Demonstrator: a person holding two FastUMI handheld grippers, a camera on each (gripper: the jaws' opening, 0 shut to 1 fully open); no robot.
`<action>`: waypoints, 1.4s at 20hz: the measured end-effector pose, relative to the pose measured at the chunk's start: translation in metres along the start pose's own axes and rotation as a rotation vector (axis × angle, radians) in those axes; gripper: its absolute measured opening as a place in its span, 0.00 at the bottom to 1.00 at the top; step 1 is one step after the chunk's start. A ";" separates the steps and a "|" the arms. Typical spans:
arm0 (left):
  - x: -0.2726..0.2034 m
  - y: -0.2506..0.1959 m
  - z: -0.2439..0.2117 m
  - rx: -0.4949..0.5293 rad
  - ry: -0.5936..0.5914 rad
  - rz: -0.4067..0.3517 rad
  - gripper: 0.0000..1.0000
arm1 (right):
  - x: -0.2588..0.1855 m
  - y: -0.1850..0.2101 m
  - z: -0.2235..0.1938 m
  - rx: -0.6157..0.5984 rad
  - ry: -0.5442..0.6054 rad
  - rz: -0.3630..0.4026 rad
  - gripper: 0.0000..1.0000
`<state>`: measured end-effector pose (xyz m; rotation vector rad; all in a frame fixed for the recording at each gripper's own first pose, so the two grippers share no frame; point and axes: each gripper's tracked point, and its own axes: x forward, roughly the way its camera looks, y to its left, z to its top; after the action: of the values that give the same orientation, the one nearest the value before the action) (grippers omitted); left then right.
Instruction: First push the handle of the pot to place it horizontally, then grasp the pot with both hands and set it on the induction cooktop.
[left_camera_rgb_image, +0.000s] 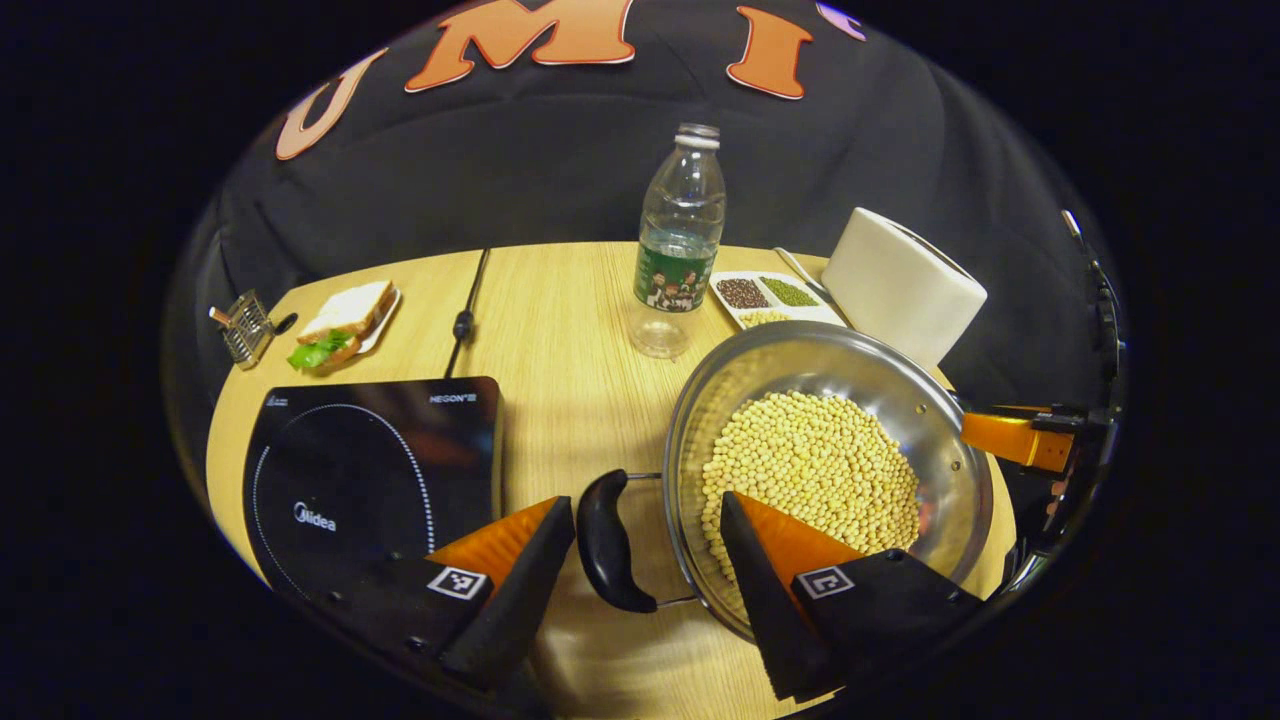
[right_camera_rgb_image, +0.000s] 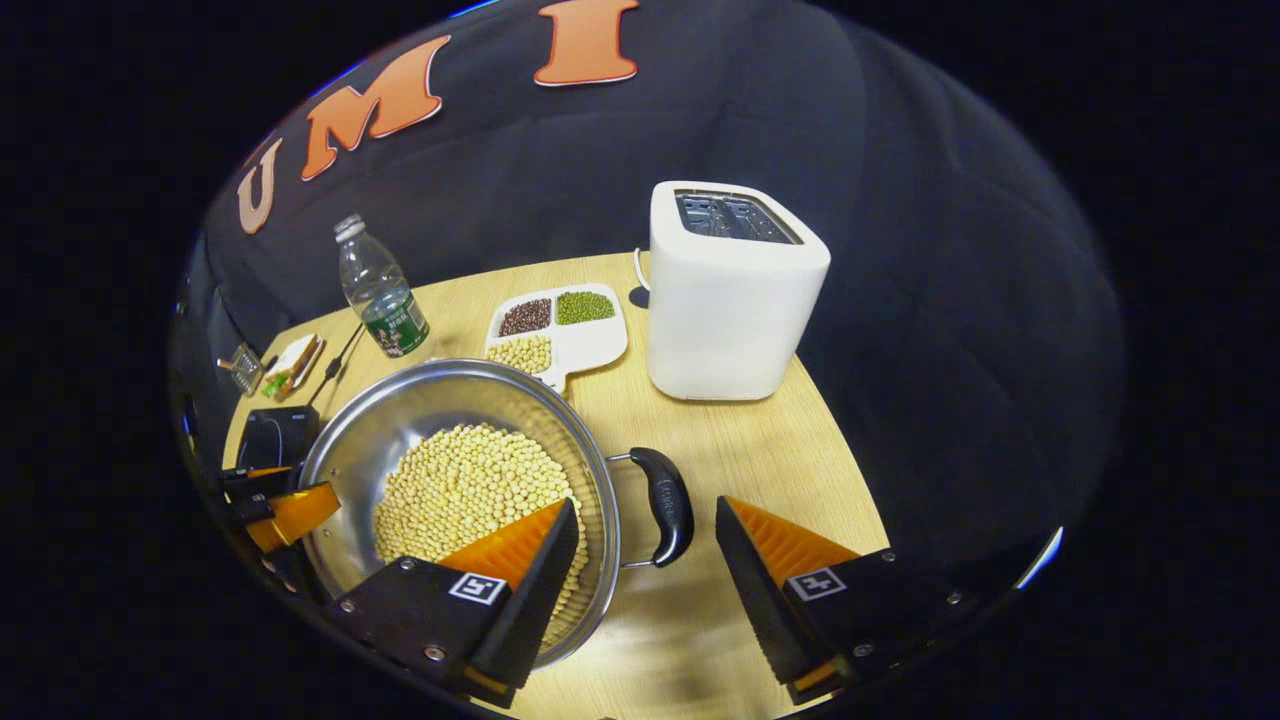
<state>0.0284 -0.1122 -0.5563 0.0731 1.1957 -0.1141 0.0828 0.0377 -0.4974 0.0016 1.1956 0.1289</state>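
Wooden surface (left_camera_rgb_image: 560, 330) before you carries a steel pot (left_camera_rgb_image: 940, 420) filled with pale beans (left_camera_rgb_image: 815, 465) and a divided tray (right_camera_rgb_image: 590, 345) of dark, green and pale beans, near a toaster (right_camera_rgb_image: 730, 300) and bottle (left_camera_rgb_image: 678, 250). Your pot sits right of the cooktop (left_camera_rgb_image: 370, 460), its two black handles (left_camera_rgb_image: 610, 540) level and pointing out sideways. Your left tongs (left_camera_rgb_image: 645, 555) and right tongs (right_camera_rgb_image: 645, 555) each stand apart, straddling a handle without touching it.

Black cloth wall (right_camera_rgb_image: 900, 300), wooden table (left_camera_rgb_image: 560, 330)
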 end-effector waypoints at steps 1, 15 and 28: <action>0.003 -0.001 0.000 0.001 -0.002 0.007 0.96 | 0.004 0.000 -0.002 -0.014 0.004 -0.007 0.88; 0.049 0.008 0.026 0.140 -0.115 0.127 0.84 | 0.034 -0.006 -0.021 -0.004 0.002 -0.078 0.80; 0.026 0.005 0.031 0.172 -0.178 0.137 0.77 | 0.002 -0.003 -0.027 0.021 -0.015 -0.138 0.67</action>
<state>0.0672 -0.1117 -0.5691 0.2895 0.9978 -0.1005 0.0589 0.0327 -0.5094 -0.0610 1.1785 -0.0048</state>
